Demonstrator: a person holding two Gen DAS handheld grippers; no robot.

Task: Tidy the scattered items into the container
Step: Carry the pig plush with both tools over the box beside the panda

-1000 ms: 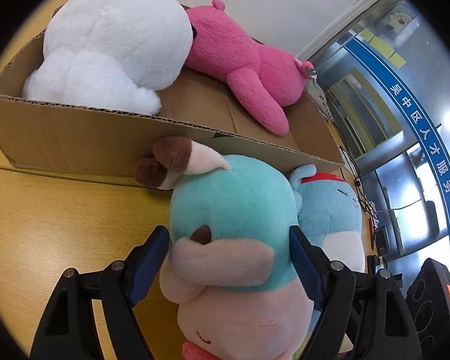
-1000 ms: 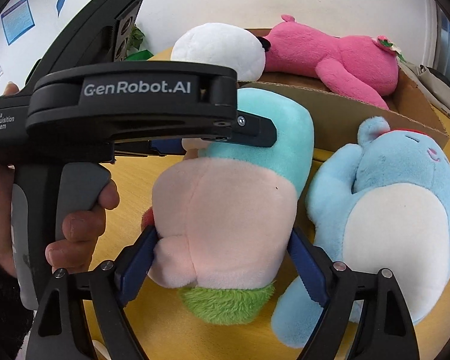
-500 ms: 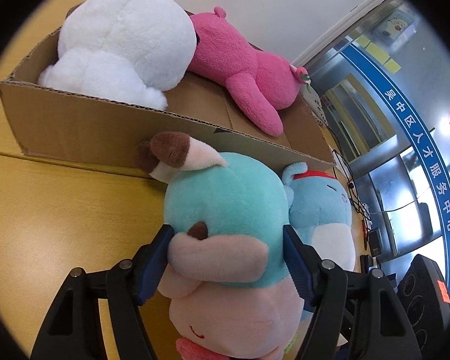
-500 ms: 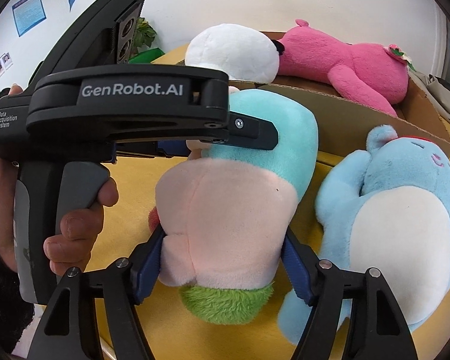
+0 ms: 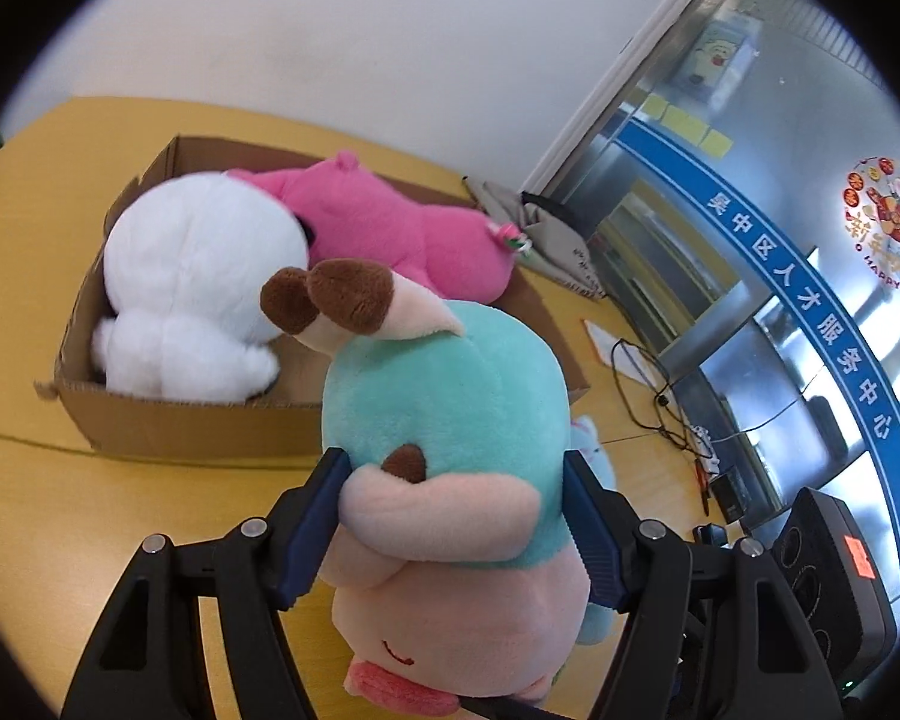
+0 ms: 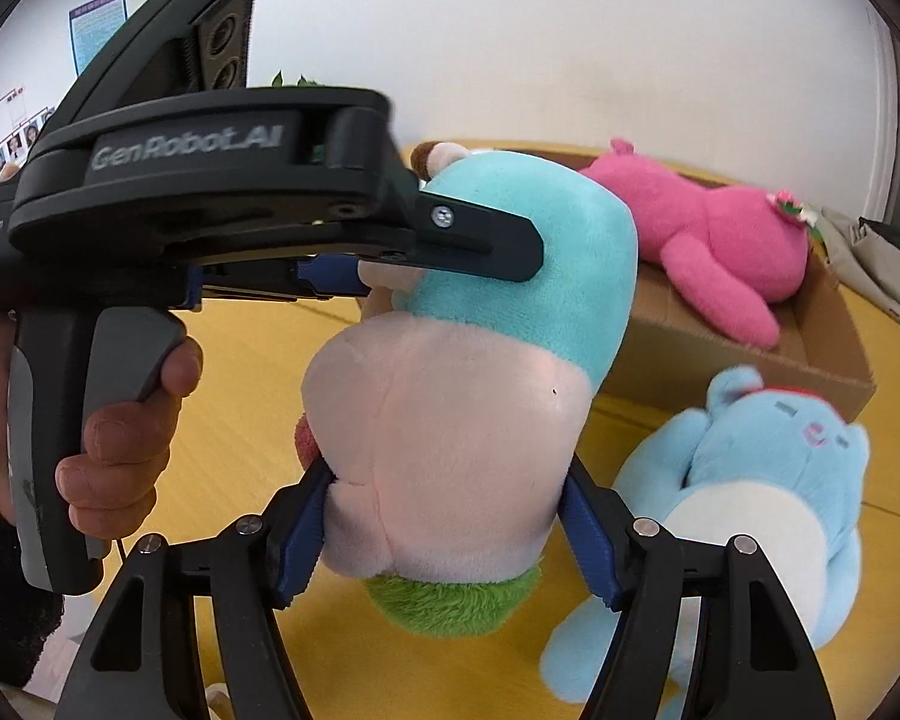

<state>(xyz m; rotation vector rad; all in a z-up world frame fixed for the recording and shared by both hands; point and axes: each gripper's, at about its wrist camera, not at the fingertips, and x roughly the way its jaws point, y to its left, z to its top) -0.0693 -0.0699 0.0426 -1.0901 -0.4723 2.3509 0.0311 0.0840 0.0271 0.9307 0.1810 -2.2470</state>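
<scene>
The left gripper (image 5: 453, 531) has its blue pads pressed into both sides of a teal-and-pink plush toy (image 5: 444, 420), held above the yellow table (image 5: 60, 510). Beyond it sits the cardboard box (image 5: 168, 420), with a white plush (image 5: 198, 288) and a pink plush (image 5: 402, 234) lying inside, touching each other.

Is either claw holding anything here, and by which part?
Both hold the same teal-and-pink plush toy. The left claw squeezes its middle, at the arm; the right claw squeezes its pink lower body, above the green tuft.
</scene>
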